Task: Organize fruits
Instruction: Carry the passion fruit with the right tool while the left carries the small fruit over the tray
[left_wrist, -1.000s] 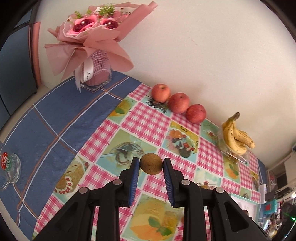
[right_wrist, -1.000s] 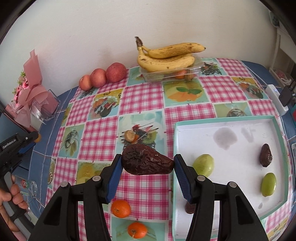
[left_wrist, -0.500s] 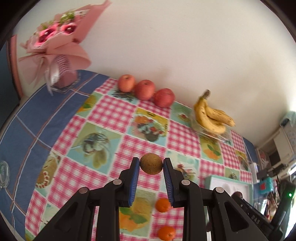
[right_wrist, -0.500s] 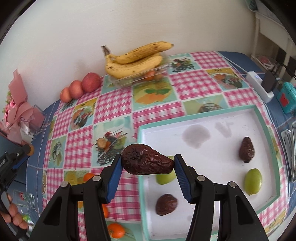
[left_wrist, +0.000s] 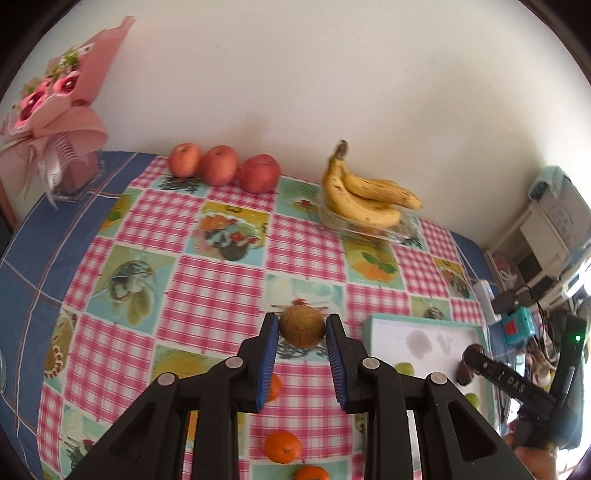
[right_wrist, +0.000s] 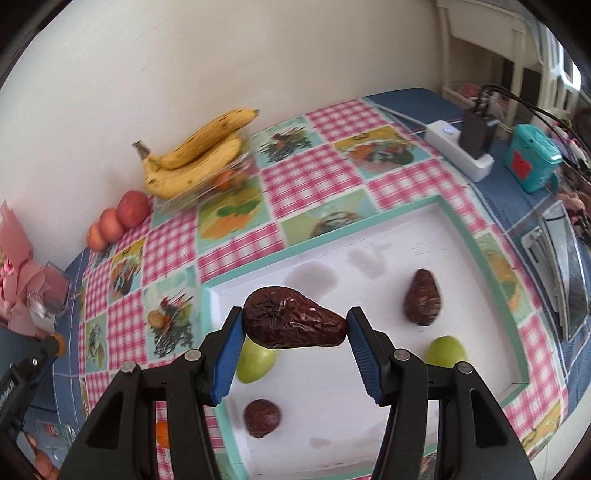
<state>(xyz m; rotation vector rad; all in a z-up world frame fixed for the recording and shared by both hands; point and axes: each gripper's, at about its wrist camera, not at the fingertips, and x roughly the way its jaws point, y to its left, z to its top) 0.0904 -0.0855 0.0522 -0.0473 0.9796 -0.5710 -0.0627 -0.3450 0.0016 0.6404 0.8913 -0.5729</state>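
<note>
My left gripper (left_wrist: 301, 332) is shut on a round brown fruit (left_wrist: 301, 328), held above the checked tablecloth left of the white tray (left_wrist: 448, 334). My right gripper (right_wrist: 294, 326) is shut on a wrinkled dark brown avocado (right_wrist: 293, 328), held over the left part of the tray (right_wrist: 476, 236). In the tray lie another dark avocado (right_wrist: 422, 302), a small dark fruit (right_wrist: 262, 417) and two green fruits (right_wrist: 446, 351) (right_wrist: 255, 363). Small oranges (left_wrist: 283, 446) lie on the cloth below the left gripper.
Bananas (left_wrist: 364, 195) sit on a clear container by the wall, with three red apples (left_wrist: 221, 166) to their left. A pink bouquet (left_wrist: 51, 110) stands at the far left. A white power strip (right_wrist: 460, 149) and a teal device (right_wrist: 533, 158) lie right of the tray.
Both grippers have swung to the right. The tray has come into the left wrist view, and the right gripper now hangs further over the tray. Each still holds its fruit.
</note>
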